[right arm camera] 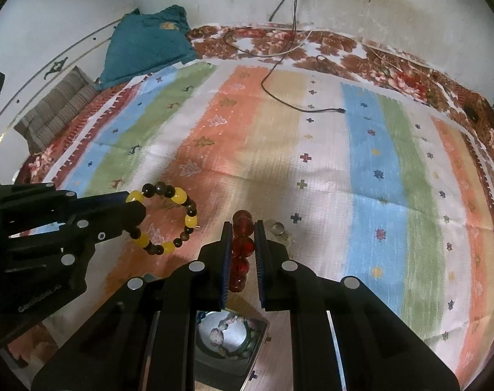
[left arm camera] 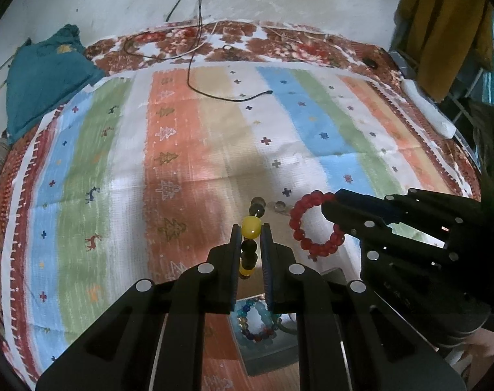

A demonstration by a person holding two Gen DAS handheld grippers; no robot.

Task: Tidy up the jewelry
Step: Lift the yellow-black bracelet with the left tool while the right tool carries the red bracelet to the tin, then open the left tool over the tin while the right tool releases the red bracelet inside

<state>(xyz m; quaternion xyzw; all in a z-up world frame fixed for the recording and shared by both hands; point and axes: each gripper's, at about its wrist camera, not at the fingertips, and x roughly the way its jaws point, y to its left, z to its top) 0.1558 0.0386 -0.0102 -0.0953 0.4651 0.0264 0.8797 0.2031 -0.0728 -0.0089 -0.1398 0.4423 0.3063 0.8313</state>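
Striped cloth: a big cloth [left arm camera: 214,150] with orange, blue, green and white stripes lay spread out far under and ahead of both sets of fingers. It looked like the soft work spot, so beads would not roll off.

Left gripper: the black left gripper [left arm camera: 250,234] had its fingers shut tight on the round bracelet of yellow and dark beads [right arm camera: 168,218]. The loop stuck out past the fingertips, up off the cloth.

Right gripper: the black right gripper [right arm camera: 243,238] had its fingers pinched on the round bracelet of shiny red beads [left arm camera: 315,224]. That loop also hung out past the tips, just beside the left fingers.

Grey tray: a flat grey tray [left arm camera: 266,355] sat just under and behind the left fingers, with a ring of blue and mixed beads [left arm camera: 256,319] in it. I think the bracelets were held high so they could go in here next.

Small clear bits: some tiny shiny pieces [right arm camera: 279,229] lay on the cloth just right of the right fingertips. I could not tell what they were.
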